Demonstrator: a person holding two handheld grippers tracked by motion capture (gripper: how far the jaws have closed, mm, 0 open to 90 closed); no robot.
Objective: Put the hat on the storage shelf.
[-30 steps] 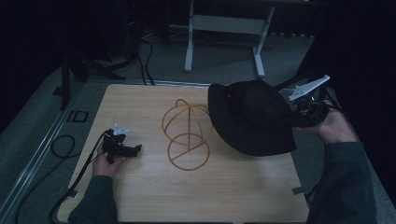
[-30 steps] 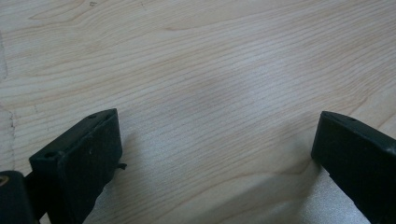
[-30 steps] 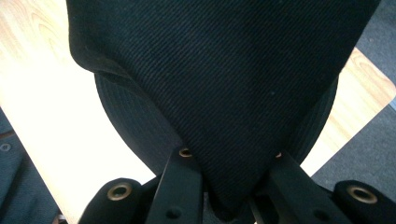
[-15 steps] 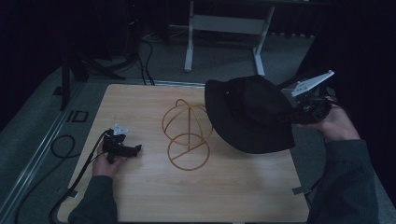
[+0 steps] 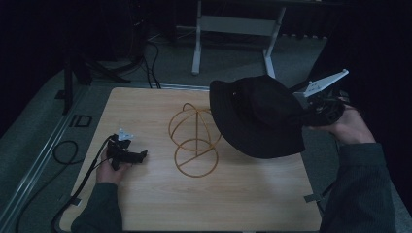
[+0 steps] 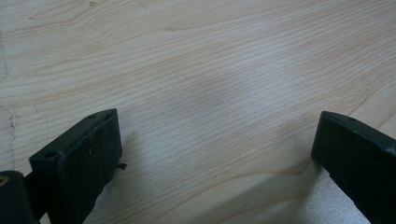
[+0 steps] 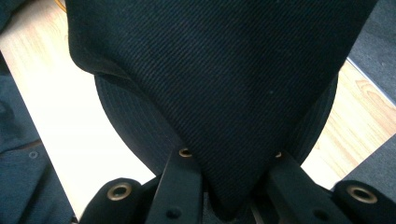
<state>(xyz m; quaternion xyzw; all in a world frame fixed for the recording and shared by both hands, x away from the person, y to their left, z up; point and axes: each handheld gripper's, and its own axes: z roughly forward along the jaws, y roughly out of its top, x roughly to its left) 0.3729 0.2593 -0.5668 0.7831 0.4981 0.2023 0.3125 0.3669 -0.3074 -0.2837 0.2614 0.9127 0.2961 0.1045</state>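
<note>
The right gripper [image 5: 311, 114] holds a black fabric brimmed hat [image 5: 257, 116] above the right side of the light wooden bench [image 5: 155, 204], its fingers [image 7: 180, 184] pinching the cloth. The hat hangs beside a gold wire dome-shaped stand [image 5: 194, 141] at bench centre. The left gripper [image 5: 127, 154] rests on the bench at left, fingers [image 6: 79, 163] spread wide, gripping nothing.
</note>
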